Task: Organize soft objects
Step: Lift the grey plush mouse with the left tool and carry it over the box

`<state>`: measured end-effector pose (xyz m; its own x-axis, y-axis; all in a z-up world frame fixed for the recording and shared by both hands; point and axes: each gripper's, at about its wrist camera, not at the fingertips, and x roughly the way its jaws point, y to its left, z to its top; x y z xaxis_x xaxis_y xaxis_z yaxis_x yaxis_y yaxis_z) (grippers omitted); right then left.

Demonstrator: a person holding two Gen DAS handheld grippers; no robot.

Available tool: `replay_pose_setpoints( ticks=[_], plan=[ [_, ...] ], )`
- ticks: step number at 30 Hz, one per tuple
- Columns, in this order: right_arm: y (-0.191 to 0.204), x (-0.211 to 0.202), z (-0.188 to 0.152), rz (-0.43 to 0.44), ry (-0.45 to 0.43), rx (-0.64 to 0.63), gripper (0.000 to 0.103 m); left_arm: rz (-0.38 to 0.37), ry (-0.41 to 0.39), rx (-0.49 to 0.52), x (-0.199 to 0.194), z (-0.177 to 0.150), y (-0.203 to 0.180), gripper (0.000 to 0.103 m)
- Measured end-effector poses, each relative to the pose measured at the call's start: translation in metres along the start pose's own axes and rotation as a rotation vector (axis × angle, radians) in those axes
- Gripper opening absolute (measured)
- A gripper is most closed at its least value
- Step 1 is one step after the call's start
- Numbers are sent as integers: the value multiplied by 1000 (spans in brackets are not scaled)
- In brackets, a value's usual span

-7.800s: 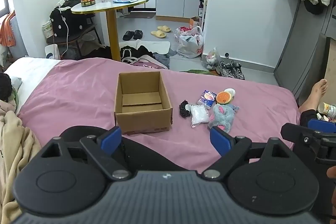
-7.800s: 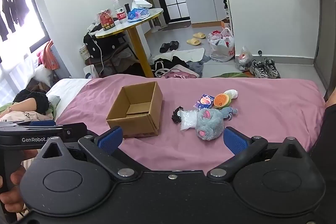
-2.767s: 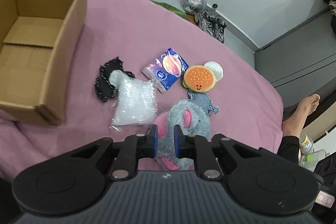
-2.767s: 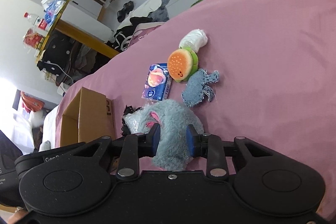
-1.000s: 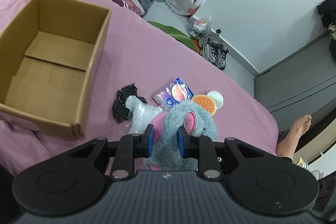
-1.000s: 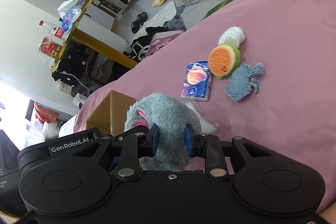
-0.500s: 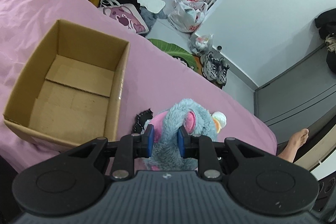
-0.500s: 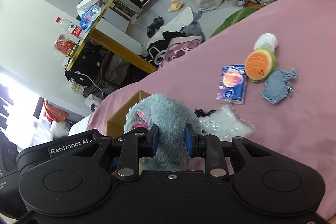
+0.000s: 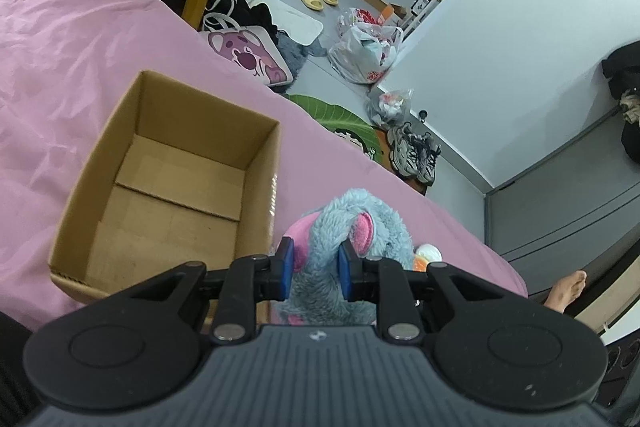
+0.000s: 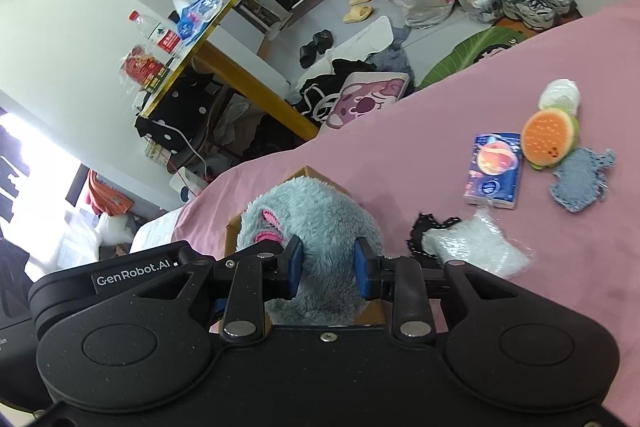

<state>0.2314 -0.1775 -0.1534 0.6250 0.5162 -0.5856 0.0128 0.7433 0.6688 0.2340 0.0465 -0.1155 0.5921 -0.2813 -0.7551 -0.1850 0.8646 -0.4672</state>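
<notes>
I am working over the pink bed [image 9: 80,39], which is filling most of both views. The cardboard box [image 9: 256,171] is sitting on it open-topped, to the near left in my left wrist view, its long axis running from near me toward the far side, and its inside is showing only bare cardboard flaps.

I am holding the grey plush toy [image 9: 340,227] in both tools at once, lifted off the bed just right of the box's right wall. My left gripper [image 9: 316,267] is squeezing a fold of its fur, the blue jaws drawn close together with the plush bulging between them. My right gripper [image 10: 328,263] is clamping the same toy [image 10: 316,211], jaws a little wider apart and sunk into its rounded body. The toy is standing roughly upright in the grip, its long axis running away from me, with one pink-lined ear [image 9: 362,231] pointing up and far and pink patches showing on its left side.

The remaining soft things are lying on the bed to the right in my right wrist view: a clear crinkly bag [image 10: 476,247] nearest, touching a black lacy piece [image 10: 424,227], then a blue tissue pack [image 10: 494,169] pointing far, a blue-grey knitted piece [image 10: 580,183], an orange burger plush [image 10: 550,137] and a white bundle [image 10: 560,93] farthest.
</notes>
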Motion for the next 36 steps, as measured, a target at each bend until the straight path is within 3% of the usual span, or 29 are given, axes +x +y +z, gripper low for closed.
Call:
replay_pose_setpoints(
  ticks=[18, 36],
  plan=[
    [43, 54, 4, -8, 41, -54, 30, 11, -23, -60, 8, 40, 50, 21],
    [57, 129, 4, -12, 160, -46, 31, 129, -13, -87, 41, 79, 93, 21]
  ],
)
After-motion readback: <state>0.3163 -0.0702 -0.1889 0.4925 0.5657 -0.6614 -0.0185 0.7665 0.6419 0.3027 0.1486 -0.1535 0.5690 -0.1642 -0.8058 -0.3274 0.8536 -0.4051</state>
